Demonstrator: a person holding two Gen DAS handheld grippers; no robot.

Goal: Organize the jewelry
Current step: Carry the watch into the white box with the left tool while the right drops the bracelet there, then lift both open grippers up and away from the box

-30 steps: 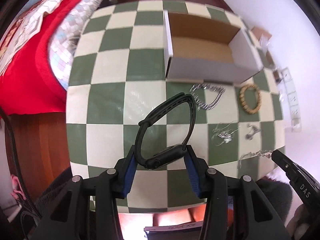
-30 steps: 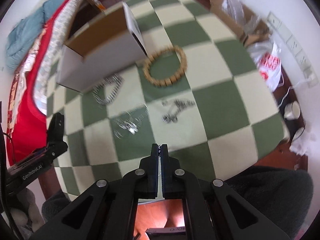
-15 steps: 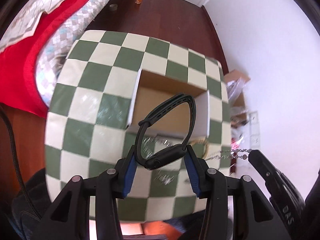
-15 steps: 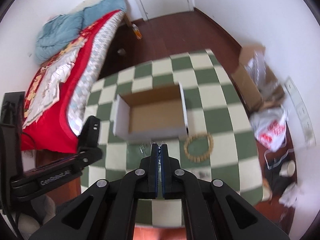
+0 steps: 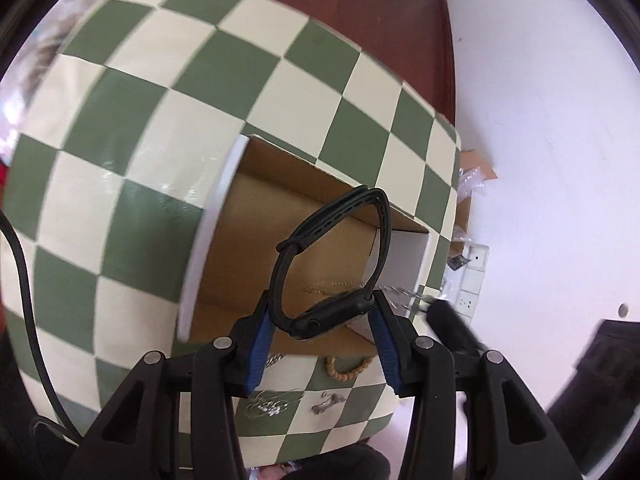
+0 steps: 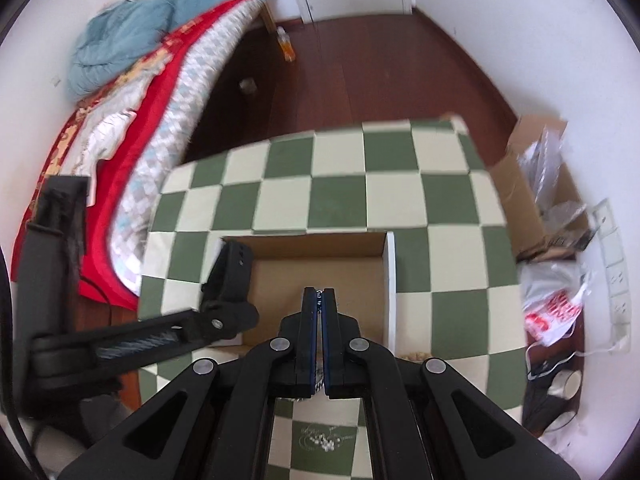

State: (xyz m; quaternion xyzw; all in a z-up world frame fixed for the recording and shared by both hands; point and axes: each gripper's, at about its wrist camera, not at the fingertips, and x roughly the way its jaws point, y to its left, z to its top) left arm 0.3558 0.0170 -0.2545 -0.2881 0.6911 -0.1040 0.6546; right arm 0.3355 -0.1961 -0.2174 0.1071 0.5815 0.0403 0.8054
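L gripper (image 5: 324, 320) is clamped on black watch (image 5: 332, 272), above open cardboard box (image 5: 248, 248). R gripper (image 6: 319, 293) is pressed together on thin silver chain (image 5: 400, 292), also over box.

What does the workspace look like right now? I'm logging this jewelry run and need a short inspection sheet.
Surface: green-and-cream checkered tabletop.
Job's things: open cardboard box, seemingly empty; black watch above it; silver chain at the right gripper's tip; bead bracelet, silver necklace and a small silver piece on the table in front of the box.
Clutter: nothing seen on the table.
Grippers: left gripper, jaws shut on the watch; right gripper, jaws shut on the chain.
Cables: black cable at the left edge.
Surroundings: red quilt, blue blanket, floor carton, plastic bag.
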